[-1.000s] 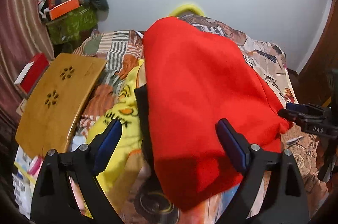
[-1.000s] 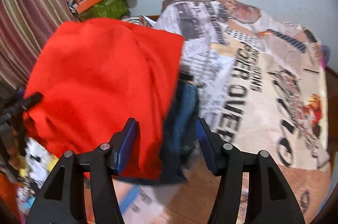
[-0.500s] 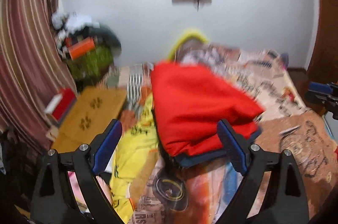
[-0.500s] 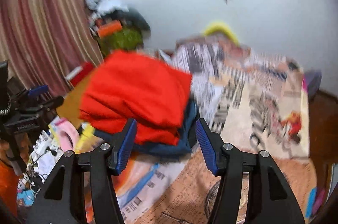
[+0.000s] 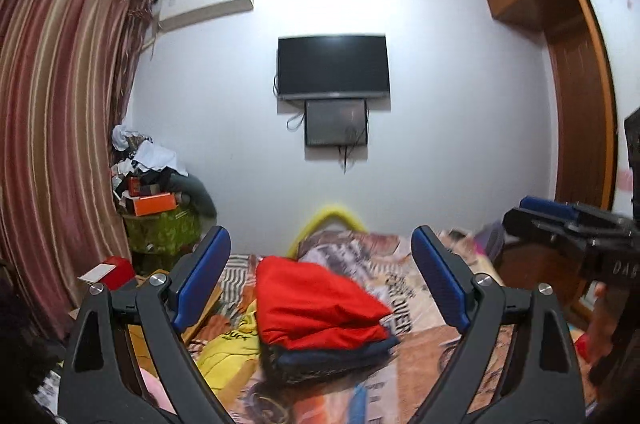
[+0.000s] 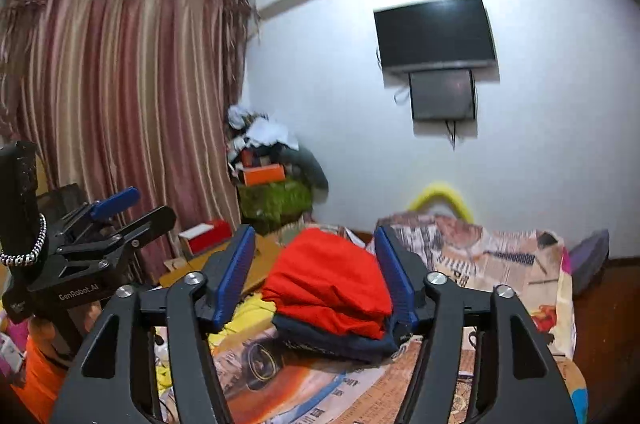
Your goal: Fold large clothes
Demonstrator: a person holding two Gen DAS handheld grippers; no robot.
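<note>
A folded red garment point(image 5: 316, 308) lies on top of a folded dark blue garment point(image 5: 332, 356) on the bed; the same stack shows in the right wrist view, red point(image 6: 332, 280) over blue point(image 6: 340, 340). My left gripper point(image 5: 320, 284) is open and empty, held well back from the stack. My right gripper point(image 6: 314, 272) is open and empty, also back from it. Each gripper shows in the other's view: the right one point(image 5: 568, 220) at the right edge, the left one point(image 6: 116, 216) at the left.
A yellow garment point(image 5: 228, 344) lies left of the stack on the printed bedsheet point(image 5: 416, 344). A wooden lap table point(image 6: 256, 264) and a red box point(image 5: 116, 270) sit at the left. Clutter is piled in the corner point(image 5: 156, 192). A TV point(image 5: 332, 66) hangs on the wall.
Both grippers have pulled back and tilted up from close over the red garment. The stack now lies far ahead and the wall and TV fill the view.
</note>
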